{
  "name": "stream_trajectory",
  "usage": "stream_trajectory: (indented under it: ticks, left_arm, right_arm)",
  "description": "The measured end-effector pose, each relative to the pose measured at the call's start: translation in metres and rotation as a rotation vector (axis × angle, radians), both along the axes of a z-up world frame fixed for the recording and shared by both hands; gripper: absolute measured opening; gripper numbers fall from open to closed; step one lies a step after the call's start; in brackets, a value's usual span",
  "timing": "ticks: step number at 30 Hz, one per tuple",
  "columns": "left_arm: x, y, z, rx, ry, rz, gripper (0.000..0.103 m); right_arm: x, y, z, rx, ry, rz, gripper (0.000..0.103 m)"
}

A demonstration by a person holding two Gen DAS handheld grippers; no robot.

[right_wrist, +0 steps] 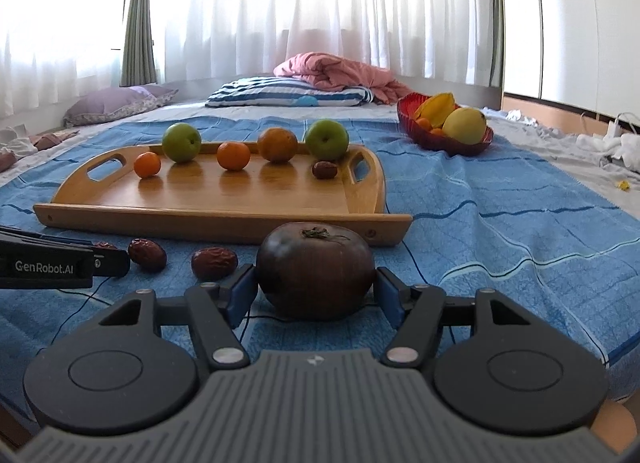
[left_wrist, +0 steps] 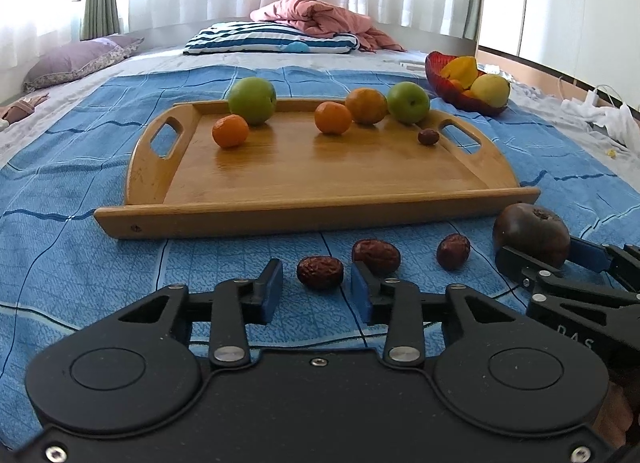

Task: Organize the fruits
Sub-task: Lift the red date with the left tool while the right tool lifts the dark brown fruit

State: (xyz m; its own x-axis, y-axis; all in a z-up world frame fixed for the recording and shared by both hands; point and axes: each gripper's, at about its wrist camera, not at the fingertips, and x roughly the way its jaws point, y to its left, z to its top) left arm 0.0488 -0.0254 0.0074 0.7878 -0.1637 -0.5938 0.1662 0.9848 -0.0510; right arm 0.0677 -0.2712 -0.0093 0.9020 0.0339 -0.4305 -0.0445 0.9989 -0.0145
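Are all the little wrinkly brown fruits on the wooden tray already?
No: only one wrinkly brown fruit sits on the wooden tray, while three others lie on the blue blanket in front.

Backlit daylight blows out the curtains (right_wrist: 320, 3); tray (left_wrist: 320, 171) shows glare; fisheye edges bend, perhaps slightly soft.

Glossy wooden tray (left_wrist: 312, 219) — rough woven blue cloth (left_wrist: 80, 255).

Both wrist cameras sit low over the bed, looking forward along their fingers toward the curtains; both share the wooden tray (left_wrist: 304, 219) (right_wrist: 224, 223) close ahead.
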Motion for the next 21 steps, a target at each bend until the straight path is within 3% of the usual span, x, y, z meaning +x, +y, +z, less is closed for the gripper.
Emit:
stream_trajectory:
  ticks: [10,17,21]
  left_arm:
    - [-0.002,-0.005,-0.004,0.02,-0.024,0.016,0.039]
    - [-0.008,-0.013,-0.005,0.051,-0.048,0.001,0.024]
    - [-0.006,-0.013,-0.002,0.053,-0.047,0.008,0.023]
  right_arm:
    - [0.007,0.001,-0.005,0.002,0.005,-0.027,0.081]
    - [0.012,0.003,-0.009,0.002,0.002,-0.037,0.081]
    - [0.014,0.002,-0.01,0.015,-0.002,-0.049,0.08]
